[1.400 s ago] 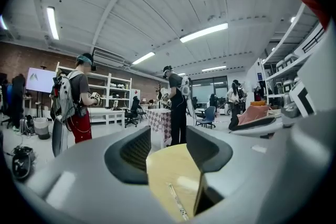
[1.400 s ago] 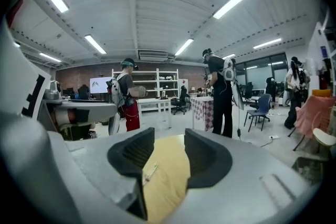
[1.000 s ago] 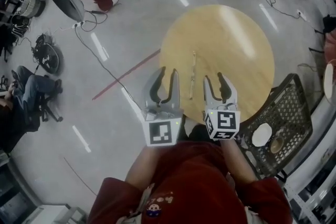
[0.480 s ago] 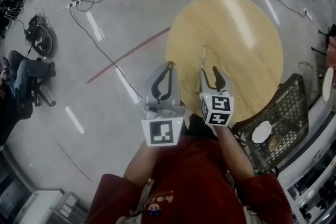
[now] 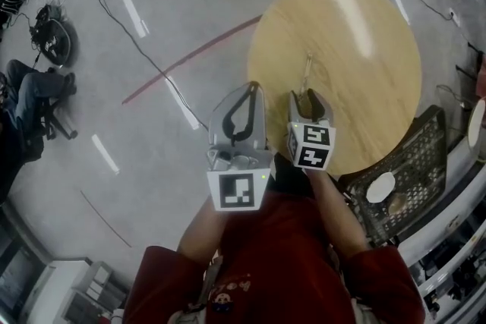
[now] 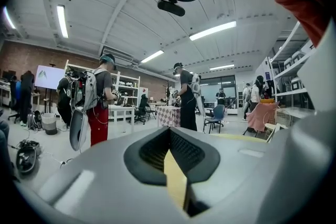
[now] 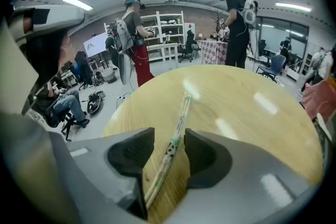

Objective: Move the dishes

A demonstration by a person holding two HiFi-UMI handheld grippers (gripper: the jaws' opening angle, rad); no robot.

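Right gripper point(image 5: 309, 97), head view: my jaws sit low over the near end of the chopsticks point(image 5: 306, 72), which lie on the table point(image 5: 364, 49) and point away from me. The near rim is just under my wrist. Left gripper point(image 5: 250, 87) hangs beside it, off the table's left edge, over floor. A basket point(image 5: 414, 155) stands at my right past the rim, with a white plate point(image 5: 380, 187) in it.

Left gripper view: jaws clenched tip to tip, nothing between them. People stand well beyond, none near the table.

Right gripper view: my jaws are apart and straddle the chopsticks point(image 7: 181, 113). The pair runs along the left jaw's inner face, with a gap showing on the right jaw's side. Not clamped yet, as I read it. The far ends rest on bare wood.

Step in hand, my judgement: the pickup of the chopsticks, at the closing stage. The next move calls for squeezing evenly so both sticks are caught together, then a straight lift. They are thin and may roll or splay if only one jaw pushes.

Room: the tabletop is bare apart from the sticks, so there is free space ahead and to both sides. The basket rim to the right is the one edge to mind if the carry goes that way.
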